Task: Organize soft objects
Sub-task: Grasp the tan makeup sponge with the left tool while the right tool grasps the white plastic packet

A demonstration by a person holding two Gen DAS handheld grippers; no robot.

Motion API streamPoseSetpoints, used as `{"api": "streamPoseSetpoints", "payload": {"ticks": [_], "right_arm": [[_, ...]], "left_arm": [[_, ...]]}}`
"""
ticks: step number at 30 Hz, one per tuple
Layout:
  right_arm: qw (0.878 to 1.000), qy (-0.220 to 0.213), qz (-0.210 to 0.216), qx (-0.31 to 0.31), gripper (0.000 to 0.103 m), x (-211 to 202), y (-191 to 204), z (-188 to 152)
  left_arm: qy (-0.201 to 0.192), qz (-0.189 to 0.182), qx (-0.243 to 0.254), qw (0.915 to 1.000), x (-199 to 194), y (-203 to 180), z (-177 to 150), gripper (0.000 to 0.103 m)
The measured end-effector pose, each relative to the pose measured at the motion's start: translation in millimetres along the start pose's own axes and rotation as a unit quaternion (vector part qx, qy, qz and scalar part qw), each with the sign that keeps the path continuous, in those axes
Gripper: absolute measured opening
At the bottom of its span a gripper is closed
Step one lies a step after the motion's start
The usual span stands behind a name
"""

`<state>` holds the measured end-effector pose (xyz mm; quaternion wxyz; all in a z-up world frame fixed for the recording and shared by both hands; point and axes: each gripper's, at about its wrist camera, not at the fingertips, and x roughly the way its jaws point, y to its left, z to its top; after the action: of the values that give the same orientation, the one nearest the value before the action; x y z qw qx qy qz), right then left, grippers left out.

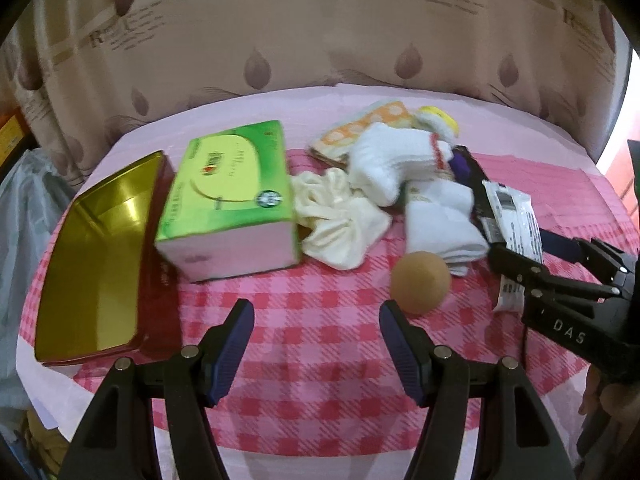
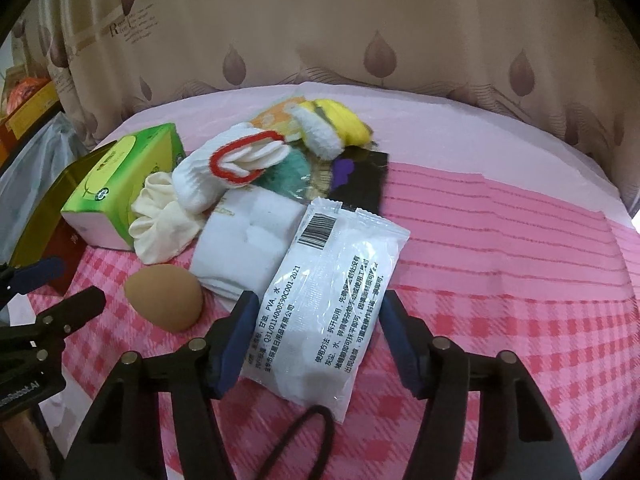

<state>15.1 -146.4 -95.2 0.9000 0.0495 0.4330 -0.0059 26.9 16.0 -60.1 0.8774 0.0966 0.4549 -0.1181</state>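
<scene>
Right hand-held gripper [image 2: 320,300] tilted down over the pink checked cloth [image 2: 480,320], pinching a white sealed packet [image 2: 336,272] printed with a barcode and black text. Both blue pads against the packet's long edges, barcode end pointing away from the camera. Far end of the packet leaning on a folded white sock [image 2: 248,240]. Near end lying over a black hair-tie loop [image 2: 304,436].

Left hand-held gripper [image 1: 316,308] spread wide, empty, hovering over bare checked cloth. Just beyond its right finger, a tan egg-shaped makeup sponge [image 1: 420,282], apart from the pads and touching the sock's edge.

Behind these, a loose heap of soft things:
- cream gathered cloth [image 1: 336,220] against the end of a green tissue box [image 1: 228,200]
- white glove with a red cuff [image 2: 224,172] draped on top of the heap
- yellow and white knitted piece [image 2: 340,128] at the back
- orange dotted cloth [image 1: 360,128] underneath
- black card with a purple patch [image 2: 360,172] beside the heap

Left of the tissue box, an open gold tin [image 1: 96,264], nothing visible inside. Patterned beige curtain [image 1: 320,32] across the background.
</scene>
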Motion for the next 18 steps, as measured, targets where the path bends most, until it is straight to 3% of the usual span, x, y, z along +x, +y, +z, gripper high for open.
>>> {"api": "streamPoseSetpoints", "payload": {"ticks": [11,18], "right_arm": [[0.998,-0.004,-0.055,0.036,0.058,-23,-61,-15],[0.997,0.007,-0.046,0.056,0.058,-15,-74,-19]], "left_arm": [[0.021,-0.063,0.046,0.9967,7,-33,0,0.067],[0.041,-0.075,0.061,0.9944,22,-49,9,0.067]]}}
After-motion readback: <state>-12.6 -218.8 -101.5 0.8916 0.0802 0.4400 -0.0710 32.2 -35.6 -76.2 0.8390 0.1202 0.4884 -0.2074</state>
